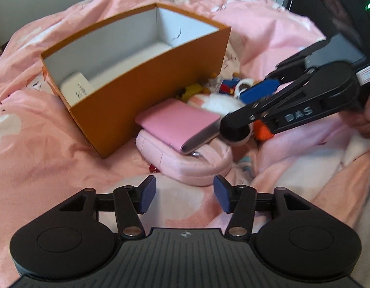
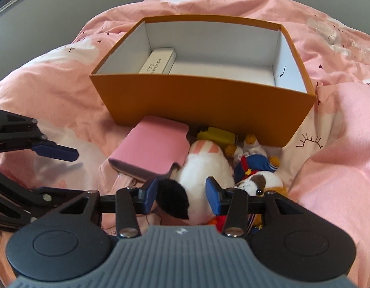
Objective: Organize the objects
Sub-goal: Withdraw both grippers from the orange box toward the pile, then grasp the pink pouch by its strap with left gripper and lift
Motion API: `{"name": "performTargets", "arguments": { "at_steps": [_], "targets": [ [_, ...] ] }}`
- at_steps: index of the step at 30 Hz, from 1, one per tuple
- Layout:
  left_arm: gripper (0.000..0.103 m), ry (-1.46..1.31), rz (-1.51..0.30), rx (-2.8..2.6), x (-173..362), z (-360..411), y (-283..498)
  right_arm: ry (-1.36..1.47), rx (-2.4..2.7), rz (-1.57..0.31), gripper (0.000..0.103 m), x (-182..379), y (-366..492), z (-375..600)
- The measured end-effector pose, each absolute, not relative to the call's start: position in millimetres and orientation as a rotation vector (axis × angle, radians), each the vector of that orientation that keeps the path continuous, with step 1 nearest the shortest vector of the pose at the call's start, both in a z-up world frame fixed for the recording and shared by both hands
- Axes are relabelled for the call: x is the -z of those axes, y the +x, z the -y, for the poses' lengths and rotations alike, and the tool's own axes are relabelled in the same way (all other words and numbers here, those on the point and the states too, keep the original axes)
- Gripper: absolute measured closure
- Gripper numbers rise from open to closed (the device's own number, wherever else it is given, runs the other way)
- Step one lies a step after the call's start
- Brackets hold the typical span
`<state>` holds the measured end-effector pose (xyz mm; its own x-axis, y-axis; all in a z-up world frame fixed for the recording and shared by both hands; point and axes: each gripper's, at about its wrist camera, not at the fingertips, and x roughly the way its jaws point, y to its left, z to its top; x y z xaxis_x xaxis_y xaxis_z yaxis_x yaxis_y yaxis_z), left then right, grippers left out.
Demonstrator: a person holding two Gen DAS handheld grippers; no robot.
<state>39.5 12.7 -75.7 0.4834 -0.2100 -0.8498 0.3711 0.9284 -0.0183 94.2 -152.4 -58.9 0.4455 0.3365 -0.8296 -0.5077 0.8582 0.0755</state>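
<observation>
Straddling the plush toy's black ear, the right gripper [image 2: 181, 195] stood half open, pads not pressing that I could tell.
Between those fingers lay the white plush toy [image 2: 204, 168], soft, light and squashy by my reckoning, best pinched at the ear or body; beyond the fingertips sat the pink wallet [image 2: 153, 147] and the orange box [image 2: 209, 105]. The left gripper [image 1: 183, 195] hung wide and empty just short of the pink pouch [image 1: 185, 165].
</observation>
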Motion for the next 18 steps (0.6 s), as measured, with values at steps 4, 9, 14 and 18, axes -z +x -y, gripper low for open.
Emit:
{"name": "performTargets", "arguments": {
  "at_steps": [4,9,14,18],
  "targets": [
    [0.037,0.22,-1.0,0.359,82,-5,43,-0.202,-0.531,-0.988,0.056,61,94,152],
    [0.035,0.315,-0.993,0.369,91,10,45,-0.196,-0.534,-1.004,0.056,64,97,153],
    [0.032,0.375,-1.021,0.381,100,19,46,-0.19,-0.534,-1.008,0.056,65,99,154],
    [0.031,0.454,-1.021,0.392,103,28,44,-0.193,-0.532,-1.01,0.056,65,98,155]
  ]
}}
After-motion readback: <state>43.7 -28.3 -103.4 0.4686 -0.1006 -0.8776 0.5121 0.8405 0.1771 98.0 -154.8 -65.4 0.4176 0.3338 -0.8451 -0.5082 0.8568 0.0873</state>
